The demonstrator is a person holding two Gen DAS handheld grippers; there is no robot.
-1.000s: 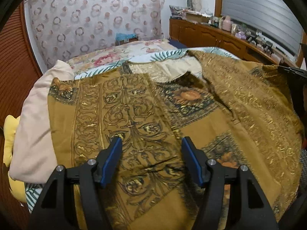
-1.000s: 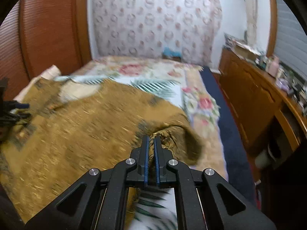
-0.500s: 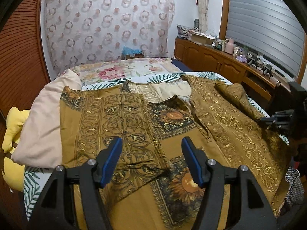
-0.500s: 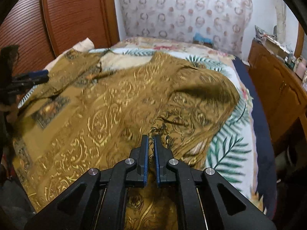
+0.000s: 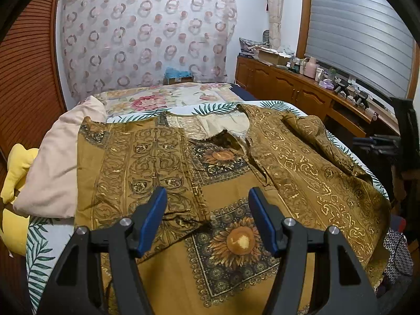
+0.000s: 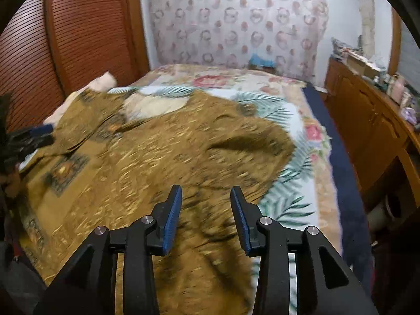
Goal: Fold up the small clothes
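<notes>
So right now the gold patterned shirt is spread across the foot end of the bed, collar toward the far end where the floral cover is, hem hanging toward me at the near edge. Its long axis runs straight away from me, near edge to far.

My left tongs are standing apart with nothing between them, hovering over the lower middle of the shirt just above the sunflower panel. My right tongs are opening as I write this, and no cloth is pinched between the pads; the fabric just lies underneath, though that view is pretty smeared.

Both side panels look folded in over the middle already, left one flat, right one a bit rumpled up near its sleeve. So my guess is the next fold goes lengthwise, hem up toward collar. The hem sits right below both tongs at the near edge, left one over the left half, right one near the right-hand edge, so each takes its own corner.
</notes>
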